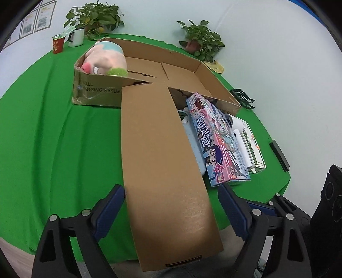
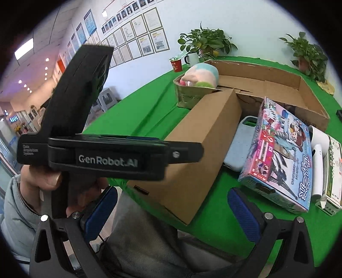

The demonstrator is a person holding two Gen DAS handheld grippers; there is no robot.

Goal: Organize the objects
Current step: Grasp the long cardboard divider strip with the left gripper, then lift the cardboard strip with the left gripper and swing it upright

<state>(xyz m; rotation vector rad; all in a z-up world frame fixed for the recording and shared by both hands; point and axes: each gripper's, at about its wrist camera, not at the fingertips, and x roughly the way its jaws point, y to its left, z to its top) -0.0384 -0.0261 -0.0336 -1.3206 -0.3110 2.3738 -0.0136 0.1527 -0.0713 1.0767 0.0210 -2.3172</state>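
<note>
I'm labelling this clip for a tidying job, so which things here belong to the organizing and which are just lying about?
Part of the job:
cardboard box
plush toy, already in the box
game box
white device
green-and-white carton
pale blue case

Just lying about:
two potted plants
white mug
red cup
framed papers on the wall

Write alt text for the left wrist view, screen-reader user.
The open left gripper straddles the long folded-out flap of a cardboard box on a green-covered table, not gripping it. A plush toy sits in the box's far-left corner; a colourful game box leans beside the flap over other items. Two potted plants stand at the back.
</note>
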